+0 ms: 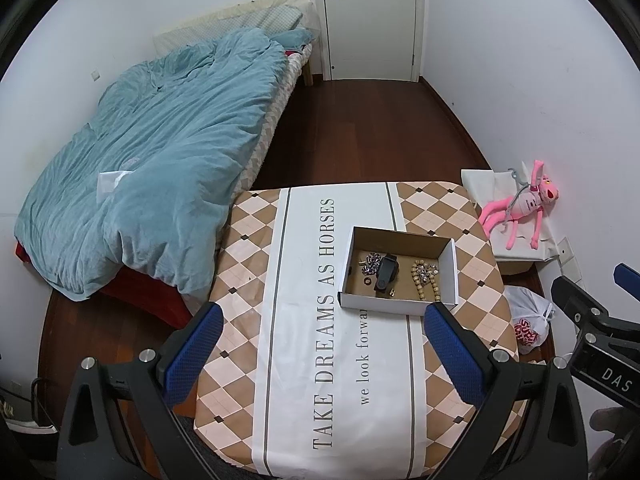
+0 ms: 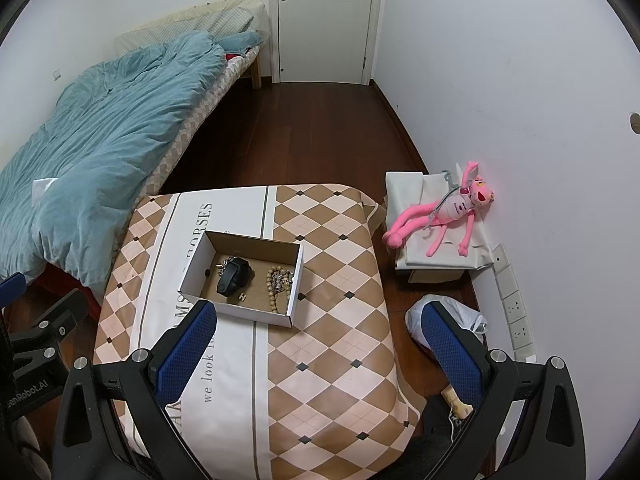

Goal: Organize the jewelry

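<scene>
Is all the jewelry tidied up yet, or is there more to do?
It looks mostly done: the wooden bead string, silver chain and black watch all lie inside the cardboard box. The left gripper and right gripper are open and hold nothing. I see no jewelry left on the tablecloth.

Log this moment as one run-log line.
left gripper: open, empty | right gripper: open, empty | shallow white cardboard box: holds black smartwatch, wooden bead string, silver chain | nothing grasped
</scene>
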The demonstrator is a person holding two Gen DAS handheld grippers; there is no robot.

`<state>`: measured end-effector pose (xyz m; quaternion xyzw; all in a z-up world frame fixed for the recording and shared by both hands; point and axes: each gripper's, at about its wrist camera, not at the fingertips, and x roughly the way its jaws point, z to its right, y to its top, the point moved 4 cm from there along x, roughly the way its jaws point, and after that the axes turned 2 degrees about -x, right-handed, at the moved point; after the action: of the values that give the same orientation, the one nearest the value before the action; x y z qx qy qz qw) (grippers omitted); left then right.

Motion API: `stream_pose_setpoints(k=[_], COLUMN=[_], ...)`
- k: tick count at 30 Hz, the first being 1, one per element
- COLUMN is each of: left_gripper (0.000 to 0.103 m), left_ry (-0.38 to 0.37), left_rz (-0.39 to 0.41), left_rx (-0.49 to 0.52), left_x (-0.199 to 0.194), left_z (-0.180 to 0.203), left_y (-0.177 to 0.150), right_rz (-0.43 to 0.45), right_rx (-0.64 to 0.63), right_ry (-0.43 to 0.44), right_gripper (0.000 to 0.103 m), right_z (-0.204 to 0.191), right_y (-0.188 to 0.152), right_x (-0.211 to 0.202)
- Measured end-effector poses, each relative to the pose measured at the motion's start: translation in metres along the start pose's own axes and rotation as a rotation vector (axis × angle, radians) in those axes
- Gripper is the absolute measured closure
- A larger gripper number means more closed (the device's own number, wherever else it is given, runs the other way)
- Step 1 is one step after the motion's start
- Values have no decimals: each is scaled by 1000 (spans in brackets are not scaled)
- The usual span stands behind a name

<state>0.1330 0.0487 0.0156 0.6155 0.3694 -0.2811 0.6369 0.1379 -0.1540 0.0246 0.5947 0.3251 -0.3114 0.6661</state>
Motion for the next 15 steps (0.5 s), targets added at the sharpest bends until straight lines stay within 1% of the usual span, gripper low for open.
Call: stream_pose_setpoints(k=[15], left_gripper=[0], left_ry=[0], left_rz=[0], left_rx=[0], left_x=[0], left_z=[2], left_y=[0], right_rz=[-10], right_rx=[-4], right_ry=[0], right_gripper=[0], right_z=[4], right_y=[-1], right_x=[6])
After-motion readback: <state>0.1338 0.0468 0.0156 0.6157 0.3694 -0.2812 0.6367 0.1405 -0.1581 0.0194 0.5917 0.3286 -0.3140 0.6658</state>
